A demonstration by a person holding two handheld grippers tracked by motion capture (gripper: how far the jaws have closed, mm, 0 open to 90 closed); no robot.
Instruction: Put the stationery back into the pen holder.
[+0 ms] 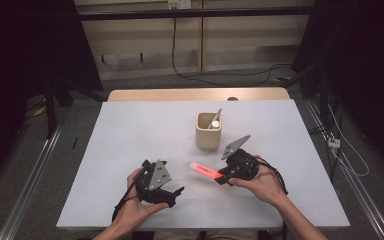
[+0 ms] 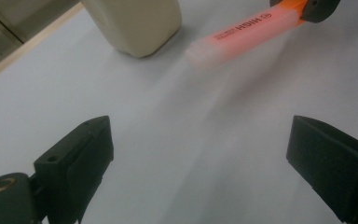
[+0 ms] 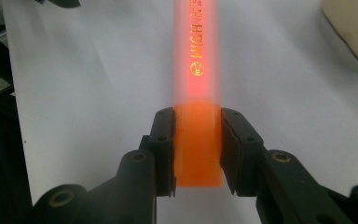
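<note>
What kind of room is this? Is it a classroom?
Probably not a classroom; it looks more like a lab or recording room. A lone white table stands between dark curtains, cables trail over the floor, and a person's hands hold black grippers instead of using fingers; the right gripper grips an orange highlighter.

Both forearms enter over the near edge of the tabletop. Left hand (image 1: 139,196) carries the black two-jaw left gripper (image 1: 177,192), jaws spread wide, nothing between. Right hand (image 1: 263,183) carries the black two-jaw right gripper (image 1: 221,178), jaws clamped on an orange highlighter's (image 3: 196,70) end.
</note>
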